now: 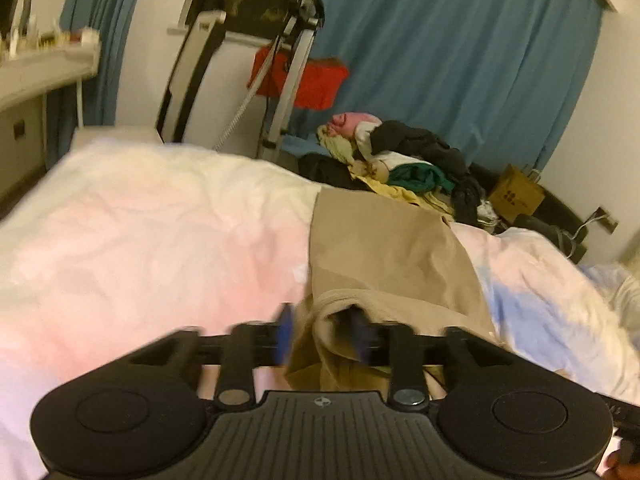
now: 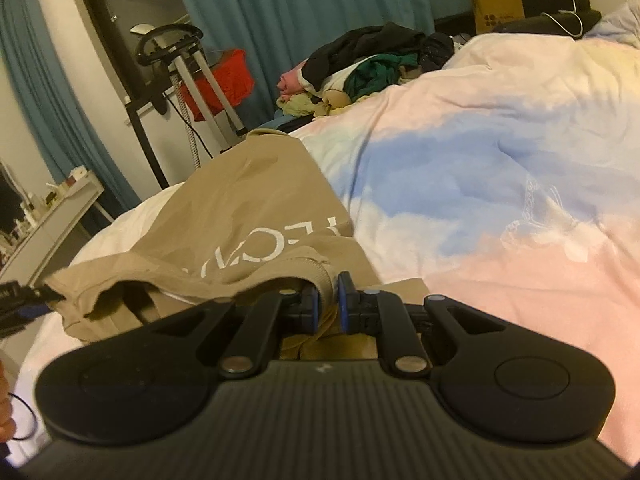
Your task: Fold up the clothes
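- Shirt [image 2: 240, 216], tan with white lettering, lies along the bed's pastel duvet [image 2: 500, 168], its near edge lifted just in front of both grippers.
- Right gripper [image 2: 329, 304] is pressed together, pinching a bunched corner of the tan cloth.
- Left gripper [image 1: 324, 336] stands spread, one blue pad tucked inside a fold and the other outside it; nothing is clamped.
- To fold well, I'd say the left should close on that edge level with the right, then both carry it over evenly.
- Clothes pile [image 1: 400, 156] waits beyond the shirt's far end.
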Action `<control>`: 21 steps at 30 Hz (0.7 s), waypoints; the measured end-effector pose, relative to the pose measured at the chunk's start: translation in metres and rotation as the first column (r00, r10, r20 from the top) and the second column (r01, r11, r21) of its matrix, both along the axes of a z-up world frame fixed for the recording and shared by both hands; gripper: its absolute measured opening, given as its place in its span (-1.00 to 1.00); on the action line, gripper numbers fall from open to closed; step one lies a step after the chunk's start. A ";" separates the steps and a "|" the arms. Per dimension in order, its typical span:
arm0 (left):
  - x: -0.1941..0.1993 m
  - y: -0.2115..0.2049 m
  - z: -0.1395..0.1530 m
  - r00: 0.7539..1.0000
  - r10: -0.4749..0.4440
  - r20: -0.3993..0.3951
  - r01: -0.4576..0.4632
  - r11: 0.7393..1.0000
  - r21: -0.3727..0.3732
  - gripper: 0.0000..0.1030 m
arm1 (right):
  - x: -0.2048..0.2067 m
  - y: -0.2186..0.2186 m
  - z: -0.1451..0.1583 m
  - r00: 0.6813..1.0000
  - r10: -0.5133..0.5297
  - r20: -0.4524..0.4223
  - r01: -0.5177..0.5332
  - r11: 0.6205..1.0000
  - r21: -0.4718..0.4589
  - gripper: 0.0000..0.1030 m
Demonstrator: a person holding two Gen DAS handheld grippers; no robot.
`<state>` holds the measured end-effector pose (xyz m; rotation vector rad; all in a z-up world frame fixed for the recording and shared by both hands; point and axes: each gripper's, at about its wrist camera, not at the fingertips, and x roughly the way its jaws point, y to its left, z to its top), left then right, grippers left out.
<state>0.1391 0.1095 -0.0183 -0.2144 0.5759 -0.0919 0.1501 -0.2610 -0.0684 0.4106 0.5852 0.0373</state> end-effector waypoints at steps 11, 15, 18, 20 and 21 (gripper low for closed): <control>-0.061 -0.099 0.019 0.935 -0.280 0.216 0.188 0.911 0.367 0.63 | -0.008 0.007 0.005 1.000 0.004 0.026 -0.003 1.000 -0.019 -0.74; -0.060 -0.155 -0.007 0.895 -0.420 0.154 0.275 0.789 0.550 0.66 | -0.013 0.009 0.008 0.999 -0.009 0.043 0.010 1.000 -0.021 -0.74; -0.050 -0.174 -0.033 0.919 -0.373 0.126 0.219 0.750 0.624 0.67 | -0.017 0.009 0.010 0.998 -0.018 0.059 0.019 1.000 -0.024 -0.74; -0.044 -0.176 -0.040 0.941 -0.305 0.148 0.146 0.760 0.633 0.67 | -0.019 0.009 0.012 0.997 -0.025 0.068 0.027 0.999 -0.023 -0.74; -0.042 -0.175 -0.041 0.948 -0.267 0.174 0.101 0.770 0.631 0.67 | -0.020 0.010 0.012 0.997 -0.028 0.073 0.030 0.999 -0.031 -0.74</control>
